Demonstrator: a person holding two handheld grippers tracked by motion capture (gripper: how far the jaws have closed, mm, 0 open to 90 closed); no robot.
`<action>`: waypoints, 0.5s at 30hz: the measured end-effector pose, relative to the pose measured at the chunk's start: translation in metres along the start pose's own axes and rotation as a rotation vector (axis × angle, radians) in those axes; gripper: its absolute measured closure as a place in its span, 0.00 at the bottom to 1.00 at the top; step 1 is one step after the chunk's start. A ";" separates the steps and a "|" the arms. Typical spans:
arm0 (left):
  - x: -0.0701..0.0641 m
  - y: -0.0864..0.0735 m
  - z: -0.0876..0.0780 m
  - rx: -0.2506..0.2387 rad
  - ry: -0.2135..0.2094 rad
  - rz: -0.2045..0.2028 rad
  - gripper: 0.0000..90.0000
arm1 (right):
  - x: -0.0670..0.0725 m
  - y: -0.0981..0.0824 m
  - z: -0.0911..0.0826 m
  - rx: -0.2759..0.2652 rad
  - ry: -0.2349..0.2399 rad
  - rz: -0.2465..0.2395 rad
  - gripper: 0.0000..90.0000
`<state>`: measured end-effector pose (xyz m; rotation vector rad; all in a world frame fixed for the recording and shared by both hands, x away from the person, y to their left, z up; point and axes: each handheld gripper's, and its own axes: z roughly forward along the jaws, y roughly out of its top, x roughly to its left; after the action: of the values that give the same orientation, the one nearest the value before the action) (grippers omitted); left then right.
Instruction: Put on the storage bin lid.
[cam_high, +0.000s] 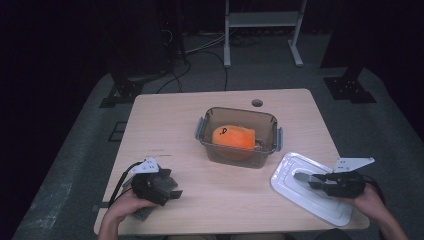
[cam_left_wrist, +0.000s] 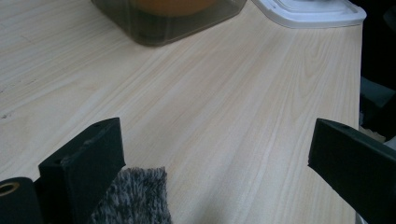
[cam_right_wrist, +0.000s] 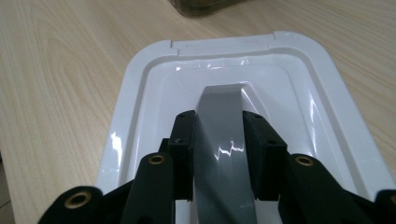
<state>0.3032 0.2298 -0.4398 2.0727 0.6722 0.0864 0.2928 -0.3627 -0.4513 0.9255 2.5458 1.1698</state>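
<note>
White lid (cam_right_wrist: 140, 93) lies flat under the right gripper (cam_right_wrist: 219, 116) — its grey handle (cam_right_wrist: 222, 140) sits clamped between the jaws, the tub (cam_high: 239, 137) well ahead.

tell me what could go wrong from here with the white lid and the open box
The right gripper pinches only the grey handle of the white plastic lid, so the lid may swing or slip when lifted. The orange plush toy bulges in the clear plastic box and might block sealing. The left gripper stands open, not steadying the box.

White lid (cam_right_wrist: 154, 93), grey handle (cam_right_wrist: 224, 140)
</note>
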 end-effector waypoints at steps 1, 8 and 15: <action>0.000 0.000 0.000 0.000 0.000 -0.001 0.03 | 0.000 0.000 0.000 0.001 0.002 0.000 0.73; 0.000 0.000 0.001 0.003 -0.001 -0.002 0.03 | -0.002 0.002 -0.003 -0.002 0.004 0.002 0.73; 0.000 0.000 0.000 0.006 0.001 0.001 0.03 | -0.002 0.010 -0.011 -0.014 0.002 -0.008 0.73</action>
<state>0.3032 0.2297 -0.4405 2.0787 0.6731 0.0862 0.2942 -0.3662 -0.4366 0.9105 2.5370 1.1848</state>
